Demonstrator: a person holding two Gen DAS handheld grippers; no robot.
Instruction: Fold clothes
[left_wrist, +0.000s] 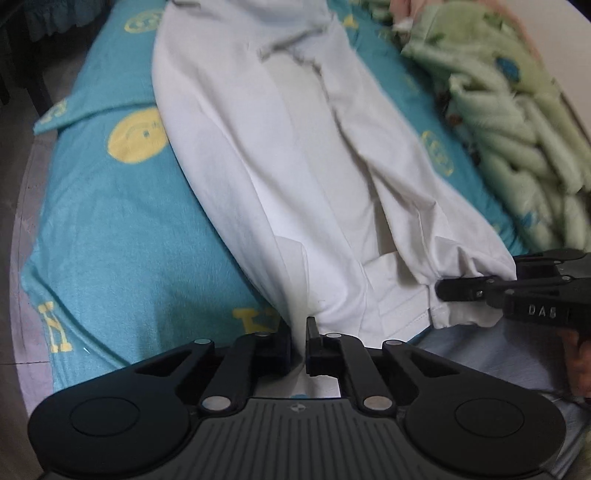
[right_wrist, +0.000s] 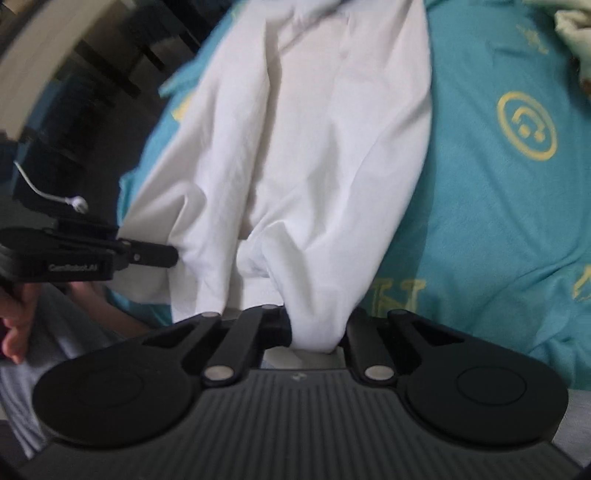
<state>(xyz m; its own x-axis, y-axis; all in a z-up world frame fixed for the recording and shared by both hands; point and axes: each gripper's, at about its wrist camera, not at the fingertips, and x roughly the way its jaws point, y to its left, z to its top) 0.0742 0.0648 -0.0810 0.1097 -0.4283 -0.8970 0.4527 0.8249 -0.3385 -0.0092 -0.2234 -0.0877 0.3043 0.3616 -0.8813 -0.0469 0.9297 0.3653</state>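
Observation:
A white garment (left_wrist: 295, 166) lies lengthwise on a teal bedsheet (left_wrist: 110, 229), its near end lifted towards me. In the left wrist view my left gripper (left_wrist: 298, 332) is shut on a pinched fold at the garment's near left corner. My right gripper (left_wrist: 439, 290) comes in from the right edge, clamped on the hem at the other corner. The right wrist view shows the white garment (right_wrist: 314, 147) bunched between the fingers of my right gripper (right_wrist: 317, 326), which is shut on it. My left gripper (right_wrist: 173, 254) shows at the left, biting the cloth's edge.
A crumpled green blanket (left_wrist: 517, 129) lies along the right side of the bed. The teal bedsheet (right_wrist: 498, 221) carries yellow prints. Dark furniture (left_wrist: 22, 55) stands beyond the bed's left edge. A person's hand (right_wrist: 18, 325) holds the left gripper, and a white cable (right_wrist: 44, 192) dangles there.

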